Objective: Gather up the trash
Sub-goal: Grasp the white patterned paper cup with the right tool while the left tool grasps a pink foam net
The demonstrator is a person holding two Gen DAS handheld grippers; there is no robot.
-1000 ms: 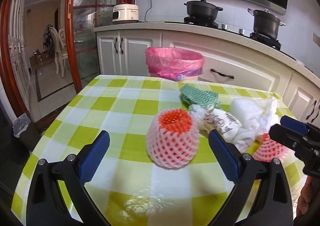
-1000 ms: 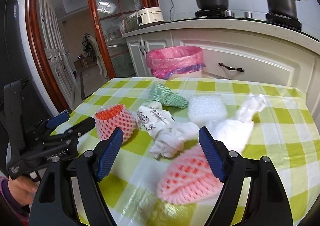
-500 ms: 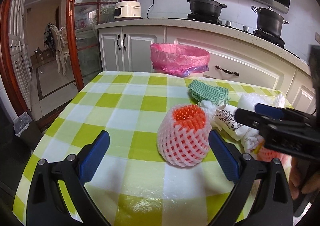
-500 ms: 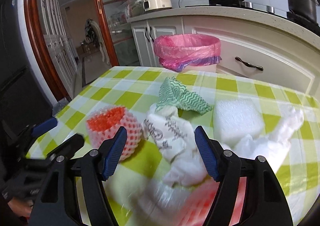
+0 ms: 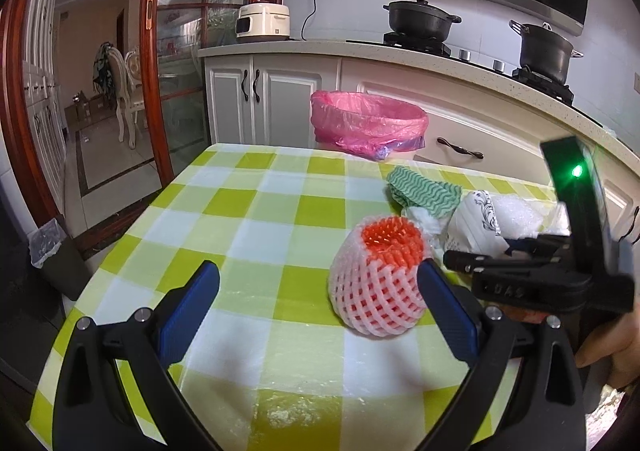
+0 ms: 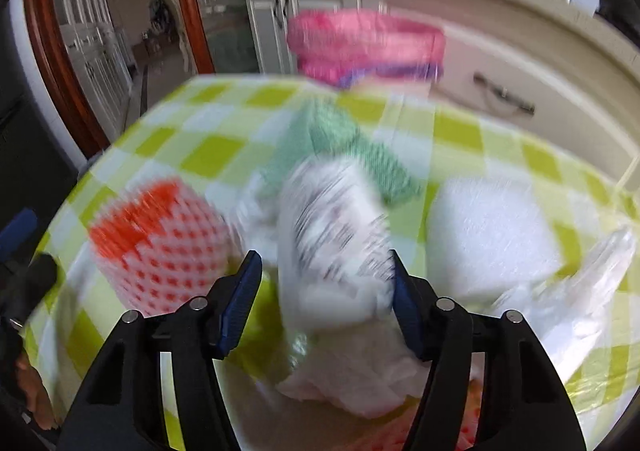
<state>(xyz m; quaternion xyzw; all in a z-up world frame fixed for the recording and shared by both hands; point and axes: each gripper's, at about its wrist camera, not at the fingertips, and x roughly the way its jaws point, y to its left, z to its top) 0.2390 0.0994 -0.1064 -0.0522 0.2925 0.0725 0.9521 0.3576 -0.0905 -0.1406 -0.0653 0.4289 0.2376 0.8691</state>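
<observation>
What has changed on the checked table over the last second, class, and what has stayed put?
The right gripper has pushed forward, its open jaws now straddling the crumpled printed paper, not yet gripped. The left gripper edged toward the foam fruit net, still open. The trash and the pink-lined bin stayed put.

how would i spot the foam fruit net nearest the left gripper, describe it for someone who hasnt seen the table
Start at the green-and-white checked table in front of the pink-lined bin. On its near right side, just ahead of the left gripper, a foam fruit net stands upright. Unlike the white wrappers and green cloth behind, it is pink mesh with an orange open top.
</observation>
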